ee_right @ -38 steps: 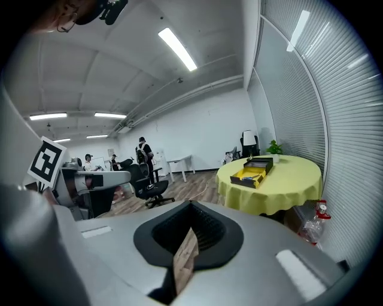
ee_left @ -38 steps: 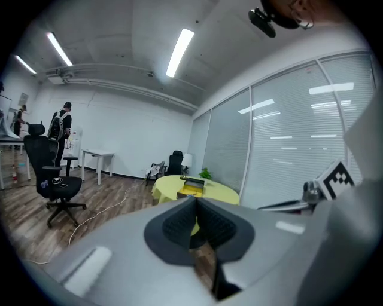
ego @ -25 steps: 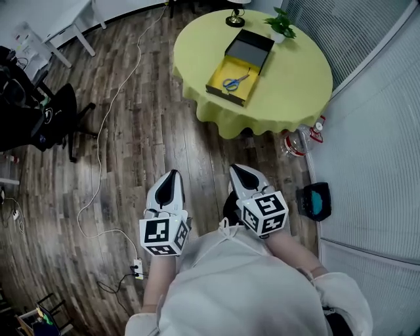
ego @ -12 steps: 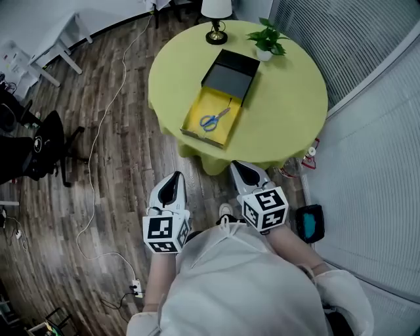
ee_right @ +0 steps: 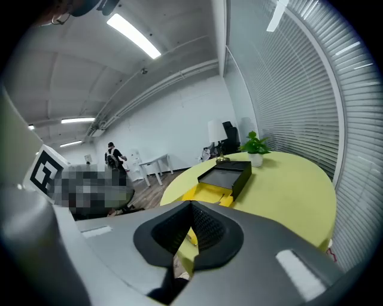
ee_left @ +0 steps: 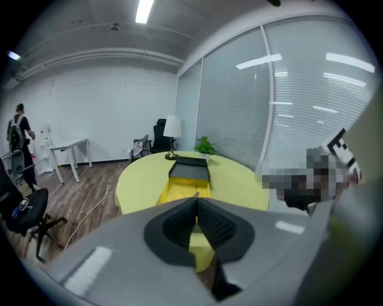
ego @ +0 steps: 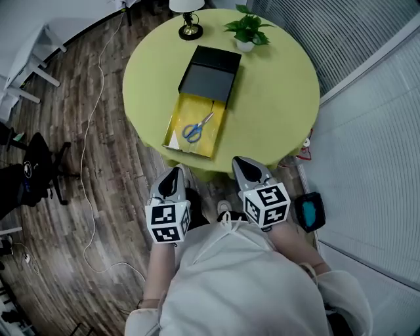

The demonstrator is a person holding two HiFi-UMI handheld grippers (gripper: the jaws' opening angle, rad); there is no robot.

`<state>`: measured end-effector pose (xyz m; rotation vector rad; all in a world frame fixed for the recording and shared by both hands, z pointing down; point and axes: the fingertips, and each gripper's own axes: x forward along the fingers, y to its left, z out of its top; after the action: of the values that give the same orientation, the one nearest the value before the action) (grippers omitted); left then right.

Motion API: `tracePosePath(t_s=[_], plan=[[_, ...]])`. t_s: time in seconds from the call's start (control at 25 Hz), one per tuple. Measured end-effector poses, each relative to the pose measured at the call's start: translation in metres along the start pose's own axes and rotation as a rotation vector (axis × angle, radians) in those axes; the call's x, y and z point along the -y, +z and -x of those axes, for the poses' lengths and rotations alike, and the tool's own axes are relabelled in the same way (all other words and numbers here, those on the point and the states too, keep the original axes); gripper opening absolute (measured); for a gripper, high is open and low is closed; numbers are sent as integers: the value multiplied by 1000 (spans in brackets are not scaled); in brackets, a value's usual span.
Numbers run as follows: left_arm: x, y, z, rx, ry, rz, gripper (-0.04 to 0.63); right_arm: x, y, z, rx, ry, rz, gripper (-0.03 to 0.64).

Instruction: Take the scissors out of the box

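Note:
Blue-handled scissors (ego: 195,127) lie in the yellow tray of an open box (ego: 172,121), whose black lid (ego: 209,73) lies just beyond it on a round table with a yellow cloth (ego: 275,98). The box (ee_left: 182,190) shows ahead in the left gripper view and again, as the box (ee_right: 212,192), in the right gripper view. My left gripper (ego: 176,174) and right gripper (ego: 244,164) hang side by side short of the table's near edge. Both are shut with nothing between their jaws.
A lamp (ego: 188,14) and a potted plant (ego: 245,29) stand at the table's far side. Cables run over the wooden floor (ego: 98,131); a black chair (ego: 33,174) is at the left. A slatted wall (ego: 367,131) closes the right. A person (ee_left: 17,134) stands far off.
The table and box have come much nearer and lower in the head view. Both grippers moved forward toward the table's edge and stayed shut.

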<state>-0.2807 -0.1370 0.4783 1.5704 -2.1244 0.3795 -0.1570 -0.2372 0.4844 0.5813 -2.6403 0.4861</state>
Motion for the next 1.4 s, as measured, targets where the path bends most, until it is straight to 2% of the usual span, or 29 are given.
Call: tracePosePath(t_s=[0.24, 0.48, 0.6, 0.72, 0.8, 0.96, 1.12, 1.4], plan=[[-16, 22, -70, -70, -132, -74, 6, 37, 18, -30, 27, -160, -92, 0], [-31, 34, -135, -153, -291, -93, 7, 54, 33, -64, 37, -301, -168, 0], [-35, 25, -160, -227, -365, -124, 8, 55, 33, -81, 26, -343, -176, 0], [-33, 1, -180, -340, -435, -198, 62, 55, 26, -94, 4, -382, -209, 0], [-31, -13, -189, -402, -473, -249, 64, 54, 21, -101, -9, -400, -229, 0], [-24, -39, -206, -523, -511, -332, 76, 51, 10, -112, -34, -418, -257, 0], [-16, -61, -226, -663, -541, -344, 117, 55, 2, -119, -44, -433, -286, 0], [-19, -82, -255, -740, -492, -409, 141, 68, -12, -119, -67, -449, -312, 0]])
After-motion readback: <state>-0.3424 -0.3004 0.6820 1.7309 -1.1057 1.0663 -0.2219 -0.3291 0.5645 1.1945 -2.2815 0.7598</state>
